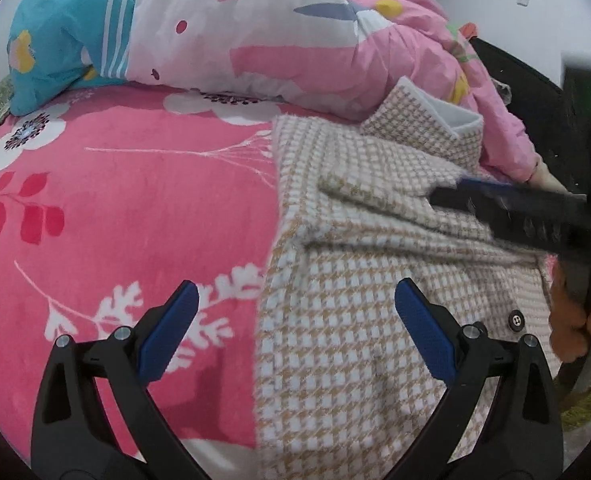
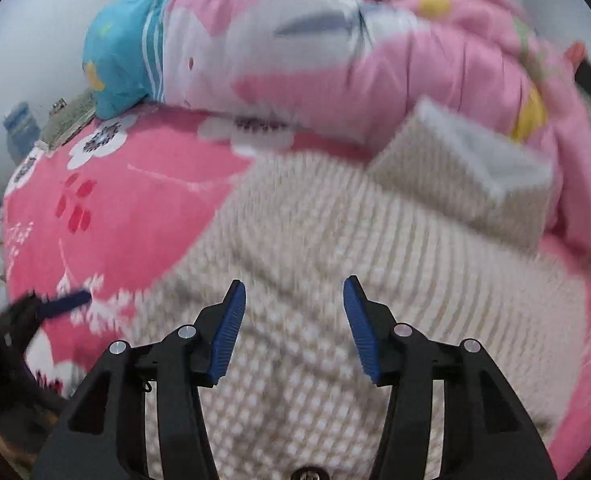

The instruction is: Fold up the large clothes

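A bed point(image 1: 115, 208) covered by a pink flowered blanket is seen below a pale wall, with a blue pillow point(image 1: 67, 36) at the far left and a pink quilt point(image 1: 255, 28) bunched along the far side. The left hand-held gripper point(image 1: 295, 336) is held released above the bed, its jaws spread wide with nothing between them; one finger is seen over the blanket and the other over the coat point(image 1: 375, 280). The checked beige-and-white coat is laid on the right half of the bed, its left edge folded straight, a turned-up flap with white lining point(image 1: 455, 116) shown near the quilt and a dark button point(image 1: 516, 320) near its right edge. The right hand-held gripper point(image 2: 293, 328) is held above the coat, jaws parted and empty; its view is blurred. It is gripped by a hand point(image 1: 575, 320) at the right edge of the left wrist view.
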Demonstrator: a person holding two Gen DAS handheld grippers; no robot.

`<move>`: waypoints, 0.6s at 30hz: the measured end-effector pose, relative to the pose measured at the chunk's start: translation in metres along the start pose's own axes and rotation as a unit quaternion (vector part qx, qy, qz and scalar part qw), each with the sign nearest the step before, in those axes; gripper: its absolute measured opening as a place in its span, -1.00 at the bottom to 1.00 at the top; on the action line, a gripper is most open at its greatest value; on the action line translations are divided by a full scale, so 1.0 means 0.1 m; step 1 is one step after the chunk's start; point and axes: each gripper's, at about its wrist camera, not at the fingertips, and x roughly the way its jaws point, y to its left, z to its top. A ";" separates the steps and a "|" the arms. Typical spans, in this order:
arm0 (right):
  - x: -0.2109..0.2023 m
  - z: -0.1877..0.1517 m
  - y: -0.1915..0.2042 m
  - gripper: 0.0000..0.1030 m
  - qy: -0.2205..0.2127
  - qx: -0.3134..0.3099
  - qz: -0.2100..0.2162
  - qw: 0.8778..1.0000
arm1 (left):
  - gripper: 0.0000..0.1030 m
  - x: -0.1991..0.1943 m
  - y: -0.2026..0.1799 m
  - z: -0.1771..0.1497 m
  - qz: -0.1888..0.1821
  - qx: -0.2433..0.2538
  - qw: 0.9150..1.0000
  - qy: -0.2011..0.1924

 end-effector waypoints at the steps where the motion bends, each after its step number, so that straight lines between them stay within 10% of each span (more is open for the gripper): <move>1: -0.12 -0.08 -0.19 -0.03 -0.009 0.015 0.010 1.000 | 0.85 -0.01 0.01 0.04 -0.007 -0.001 1.000 -0.005; 10: -0.74 -0.51 -2.10 0.19 -0.039 0.147 -0.082 0.985 | 0.72 0.52 -0.24 0.80 -0.086 -0.053 0.995 0.003; 18: -0.56 -0.87 -2.77 0.19 -0.036 0.219 -0.076 0.972 | -0.21 1.51 -0.24 1.12 -0.043 -0.094 0.987 0.121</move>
